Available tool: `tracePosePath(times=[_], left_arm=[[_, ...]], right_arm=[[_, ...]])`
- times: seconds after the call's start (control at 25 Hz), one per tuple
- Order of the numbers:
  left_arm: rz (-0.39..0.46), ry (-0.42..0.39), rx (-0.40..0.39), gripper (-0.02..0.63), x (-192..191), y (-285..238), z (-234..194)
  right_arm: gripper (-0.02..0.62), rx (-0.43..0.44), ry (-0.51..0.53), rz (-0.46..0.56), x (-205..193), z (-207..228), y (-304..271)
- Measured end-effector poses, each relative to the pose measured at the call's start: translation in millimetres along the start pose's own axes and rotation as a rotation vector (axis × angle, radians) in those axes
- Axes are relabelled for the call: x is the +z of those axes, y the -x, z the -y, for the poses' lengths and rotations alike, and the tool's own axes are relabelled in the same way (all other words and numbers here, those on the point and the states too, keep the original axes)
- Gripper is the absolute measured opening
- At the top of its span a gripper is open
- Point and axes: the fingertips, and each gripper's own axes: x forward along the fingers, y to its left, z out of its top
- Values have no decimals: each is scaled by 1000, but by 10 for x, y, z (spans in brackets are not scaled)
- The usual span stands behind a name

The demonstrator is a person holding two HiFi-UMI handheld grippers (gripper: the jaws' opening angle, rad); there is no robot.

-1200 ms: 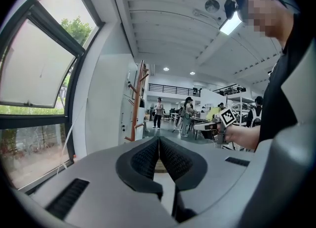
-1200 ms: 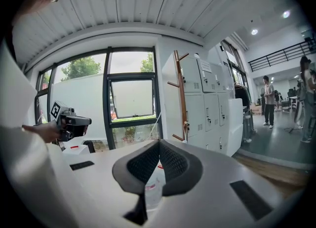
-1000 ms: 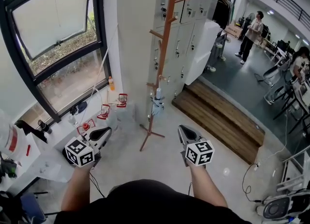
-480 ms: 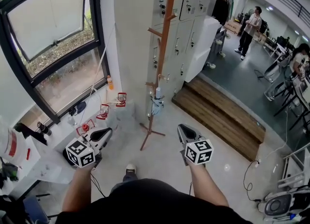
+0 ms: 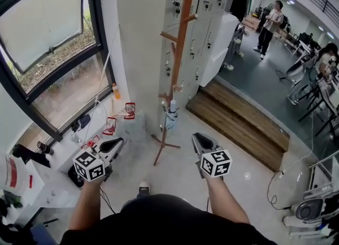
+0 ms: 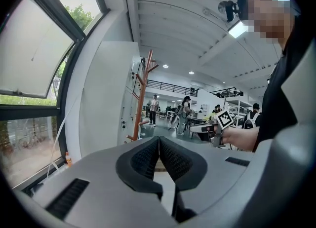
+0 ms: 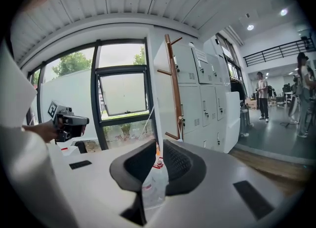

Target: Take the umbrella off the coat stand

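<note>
The left gripper [image 5: 118, 141], at lower left of centre in the head view, and the right gripper [image 5: 197, 136], at lower right of centre, are held low, side by side and nearly level. Both are aimed up the frame at a wooden coat stand [image 5: 180, 53]. They seem to be carried this way because the stand is being approached and neither tool is close enough to work yet.

In the left gripper view, the left gripper's dark ribbed pads meet at their tips, closed on nothing. In the right gripper view, the right gripper's jaws have just been opening and now stand a narrow slit apart. Nothing is between them, and only distant clutter by the window shows through the gap. The parting probably readies this gripper for a grasp.

The umbrella [image 5: 170, 112], small, folded and pale blue, hangs upright from a low peg of the coat stand at the centre of the head view. It is well apart from both grippers. How it is hooked on cannot be made out.

Grey lockers [image 5: 212, 21] stand behind the stand at upper centre. A large window [image 5: 47, 32] fills the upper left, a wooden platform [image 5: 238, 124] lies right of centre, and a person [image 5: 270, 24] stands far off at upper right.
</note>
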Motion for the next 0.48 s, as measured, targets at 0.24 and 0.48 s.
tracePosePath(times=[0.24, 0.48], left_arm=[[-6, -1, -37, 23, 116, -269, -406], [-15, 11, -72, 23, 194, -469, -796]], right_arm=[[66, -20, -5, -5, 90, 67, -416], [70, -40, -9, -25, 157, 91, -771]])
